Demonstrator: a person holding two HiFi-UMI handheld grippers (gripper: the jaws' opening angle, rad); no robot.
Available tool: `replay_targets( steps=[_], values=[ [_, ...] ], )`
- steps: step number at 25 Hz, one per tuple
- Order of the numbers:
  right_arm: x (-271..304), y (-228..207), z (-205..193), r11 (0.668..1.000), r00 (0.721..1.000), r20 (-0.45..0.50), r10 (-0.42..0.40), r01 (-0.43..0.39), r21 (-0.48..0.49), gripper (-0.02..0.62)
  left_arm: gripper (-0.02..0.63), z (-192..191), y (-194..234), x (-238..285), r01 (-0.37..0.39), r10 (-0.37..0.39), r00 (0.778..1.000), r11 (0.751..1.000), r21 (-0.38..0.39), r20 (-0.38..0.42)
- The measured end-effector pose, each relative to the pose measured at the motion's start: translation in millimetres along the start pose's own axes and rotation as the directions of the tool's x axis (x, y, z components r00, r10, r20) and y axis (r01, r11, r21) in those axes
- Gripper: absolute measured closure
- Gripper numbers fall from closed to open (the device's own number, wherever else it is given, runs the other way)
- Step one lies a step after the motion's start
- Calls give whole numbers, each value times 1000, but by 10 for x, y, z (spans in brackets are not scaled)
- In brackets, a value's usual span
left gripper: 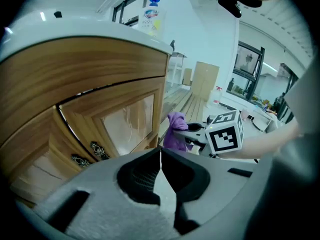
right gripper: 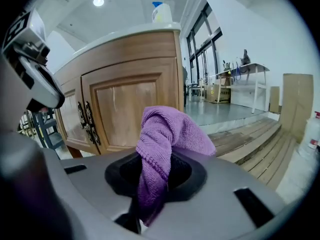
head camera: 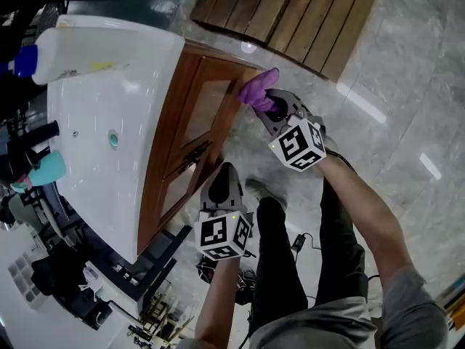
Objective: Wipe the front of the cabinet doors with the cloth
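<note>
**Head view:** The right gripper [head camera: 270, 106] is clenched on one purple cloth [head camera: 259, 87]. The cloth is bunched just beside the outer edge of the far door [head camera: 200, 100] of the wooden cabinet [head camera: 156, 187]; whether they touch is unclear. The left gripper [head camera: 222, 174] hangs near the cabinet's two doors, in front of the handles [head camera: 195, 155], touching nothing. A white sink [head camera: 87, 107] tops the cabinet. One bottle [head camera: 43, 57] with a blue cap lies across the sink's far end.

**Left gripper view:** The left gripper [left gripper: 160, 153] has its jaws pressed together with nothing between them. Beyond it are two glazed doors [left gripper: 127, 121] and two dark ornate handles [left gripper: 89, 155]. The cloth [left gripper: 175, 130] hangs from the right gripper [left gripper: 192, 133] off the cabinet's corner.

**Right gripper view:** The right gripper [right gripper: 150, 184] has its jaws clamped on the cloth [right gripper: 167, 134], which rises in a folded hump above them. The two doors [right gripper: 130, 106] stand behind it, apart from the cloth, with paired handles [right gripper: 87, 121] at the meeting edge. The bottle [right gripper: 161, 11] shows on top, and the left gripper [right gripper: 30, 59] shows at the picture's left.
</note>
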State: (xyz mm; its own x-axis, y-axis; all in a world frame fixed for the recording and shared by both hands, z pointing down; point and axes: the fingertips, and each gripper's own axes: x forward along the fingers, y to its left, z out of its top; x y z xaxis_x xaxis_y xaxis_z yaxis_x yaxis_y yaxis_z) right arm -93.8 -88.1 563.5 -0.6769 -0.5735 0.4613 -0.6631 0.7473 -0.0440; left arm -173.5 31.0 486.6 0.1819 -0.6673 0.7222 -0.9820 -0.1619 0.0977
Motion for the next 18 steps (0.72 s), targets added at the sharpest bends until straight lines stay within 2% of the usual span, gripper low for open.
replay_targets(
  steps=[8, 18],
  values=[
    [-660, 104, 607, 993, 996, 60, -62, 55, 102, 522, 591, 359, -109, -508, 44, -45, 998, 999, 27, 48],
    [-1348, 286, 1346, 980, 990, 109, -86, 65, 187, 522, 591, 914, -237, -1051, 70, -74, 988, 997, 35, 137]
  ],
)
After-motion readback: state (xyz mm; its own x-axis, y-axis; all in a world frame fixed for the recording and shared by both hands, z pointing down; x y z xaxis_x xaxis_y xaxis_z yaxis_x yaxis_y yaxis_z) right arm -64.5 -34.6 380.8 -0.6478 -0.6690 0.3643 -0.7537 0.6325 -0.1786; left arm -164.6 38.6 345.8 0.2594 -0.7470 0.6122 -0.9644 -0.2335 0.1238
